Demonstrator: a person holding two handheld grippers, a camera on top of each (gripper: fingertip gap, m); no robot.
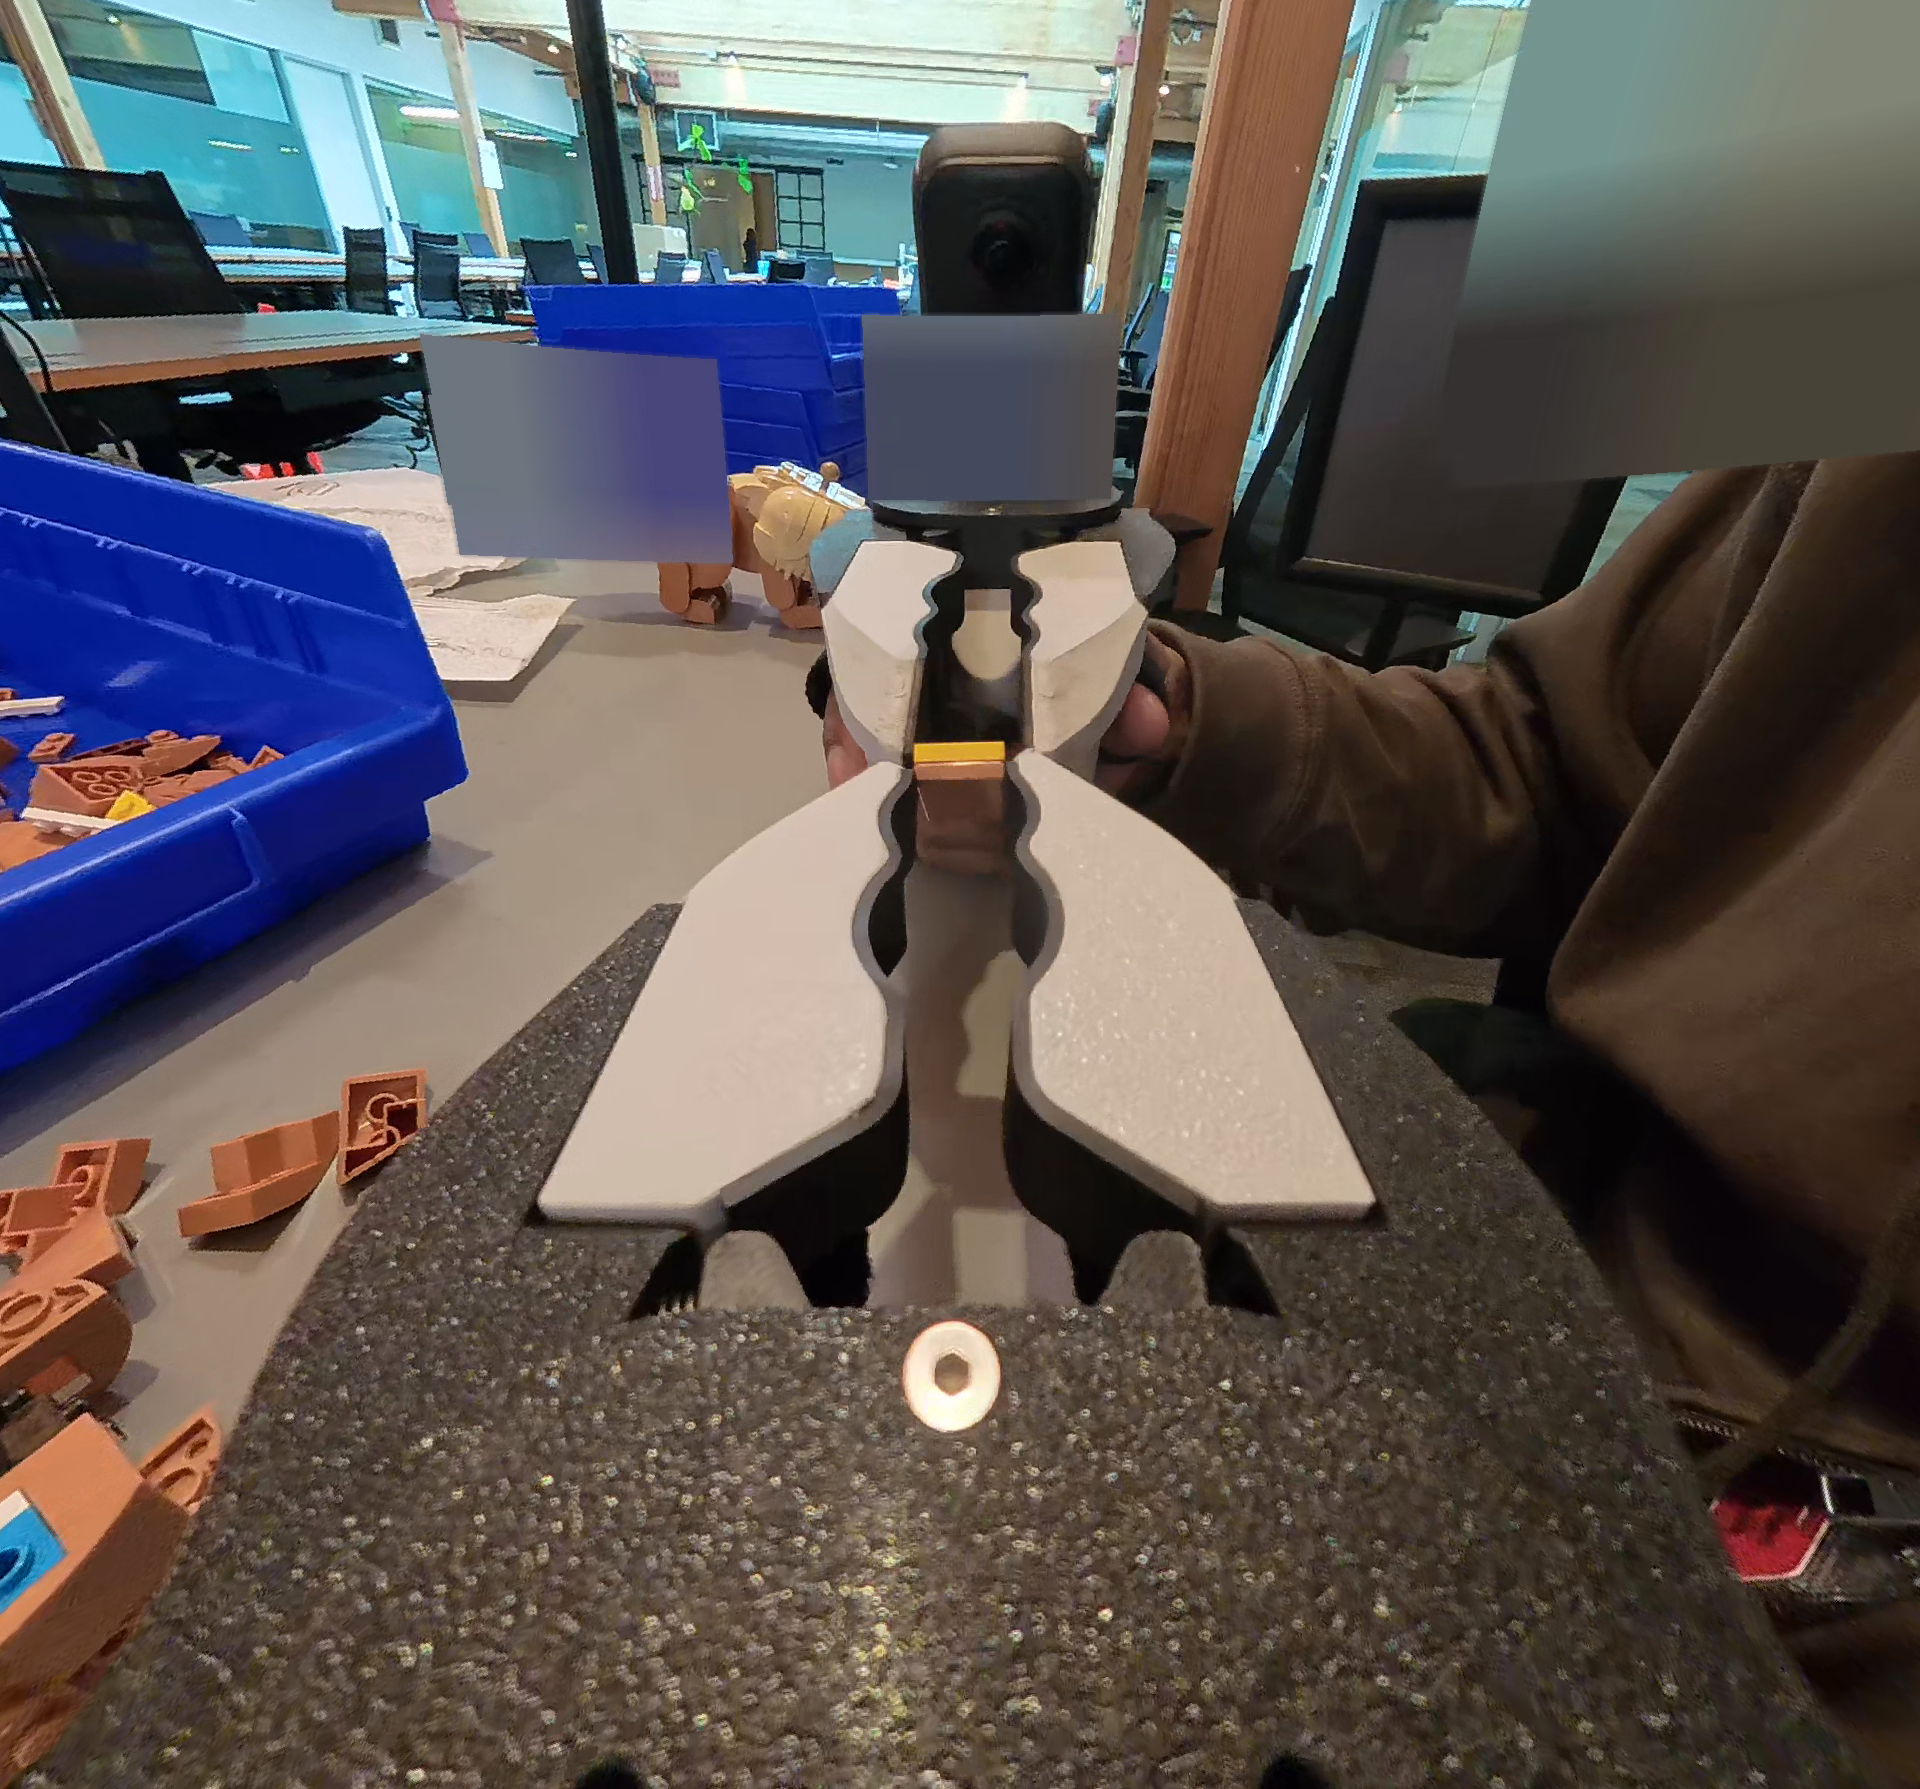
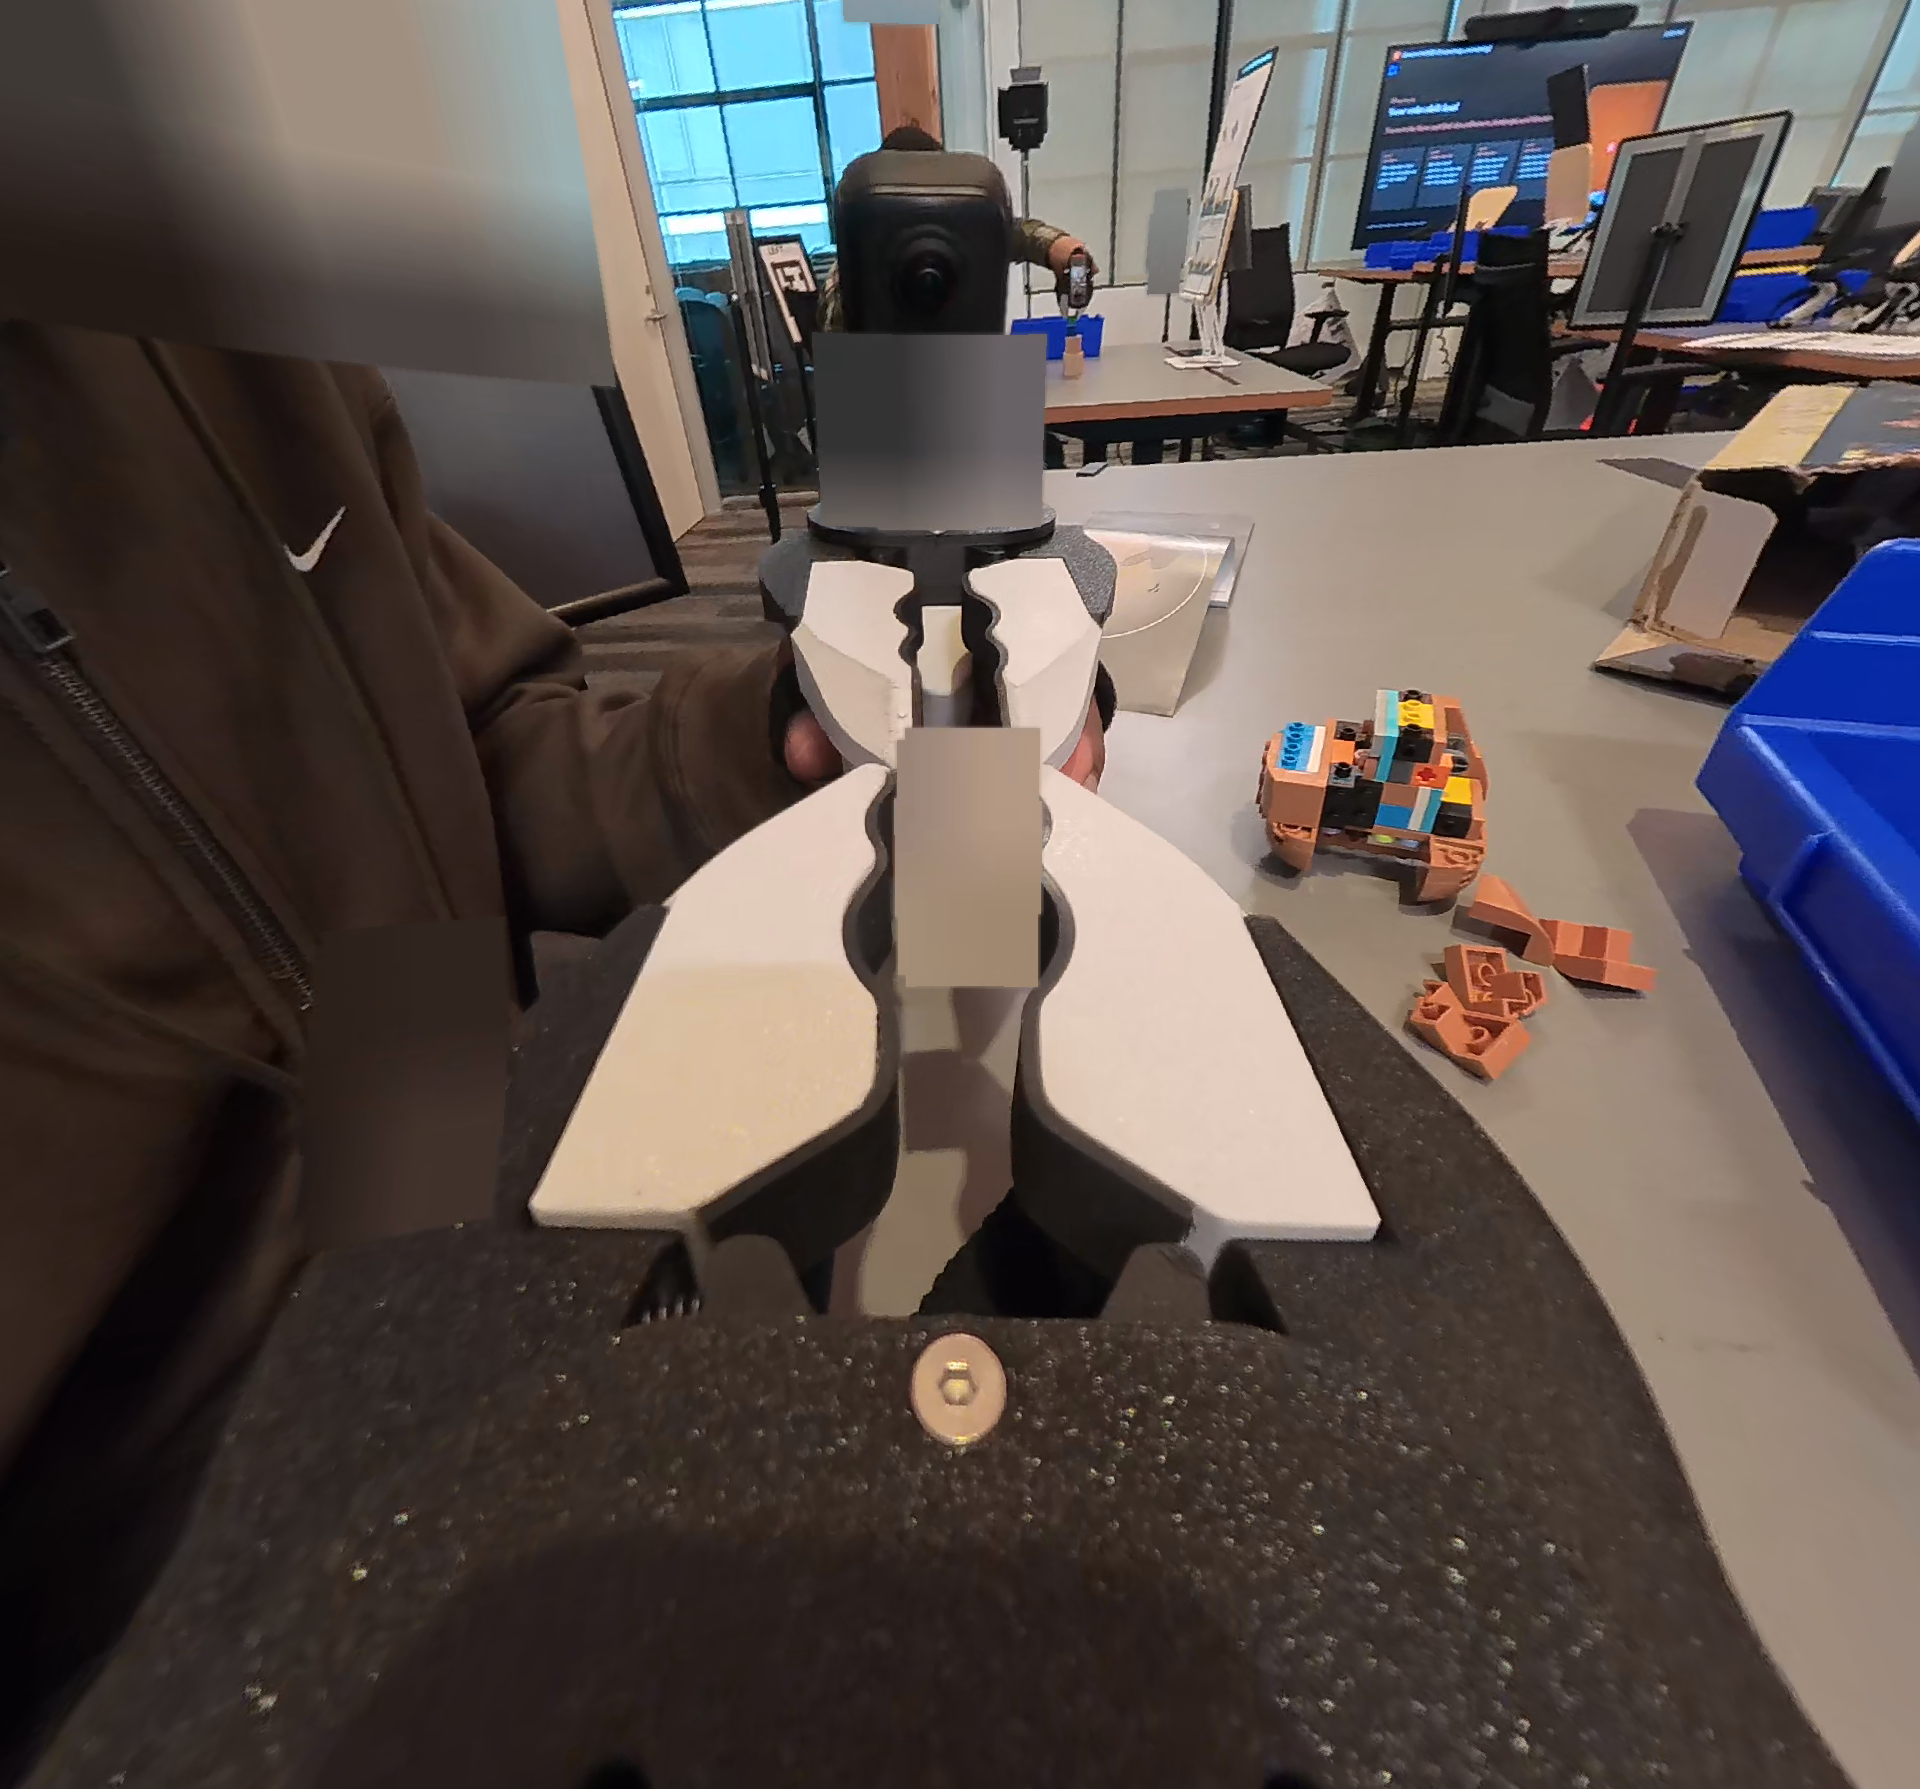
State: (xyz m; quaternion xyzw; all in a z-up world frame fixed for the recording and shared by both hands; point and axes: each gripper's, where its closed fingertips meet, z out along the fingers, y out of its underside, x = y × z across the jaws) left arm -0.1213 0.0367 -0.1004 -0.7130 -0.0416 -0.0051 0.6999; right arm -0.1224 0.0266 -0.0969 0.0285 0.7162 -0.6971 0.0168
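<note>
My two grippers face each other tip to tip above the grey table (image 2: 1455, 1272). In the left wrist view, my left gripper (image 1: 958, 789) is shut on a small brown brick piece (image 1: 956, 830) with a yellow plate (image 1: 958, 753) on its far end. The right gripper (image 1: 971, 700) meets that end, held by a hand in a brown sleeve (image 1: 1351, 783). In the right wrist view, a blurred patch covers the gap at my right gripper's (image 2: 966, 804) tips, so what lies between them is hidden. The left gripper (image 2: 951, 690) faces it.
A blue bin (image 1: 260, 866) with brown bricks stands on the left, loose brown bricks (image 1: 270, 1168) in front of it. A tan brick animal (image 1: 774, 544) stands behind. The right wrist view shows a part-built brick model (image 2: 1371, 804), loose bricks (image 2: 1507, 991), a blue bin (image 2: 1829, 804) and a cardboard box (image 2: 1745, 555). Both grippers' tips are roughly 15 cm from the part-built brick model (image 2: 1371, 804).
</note>
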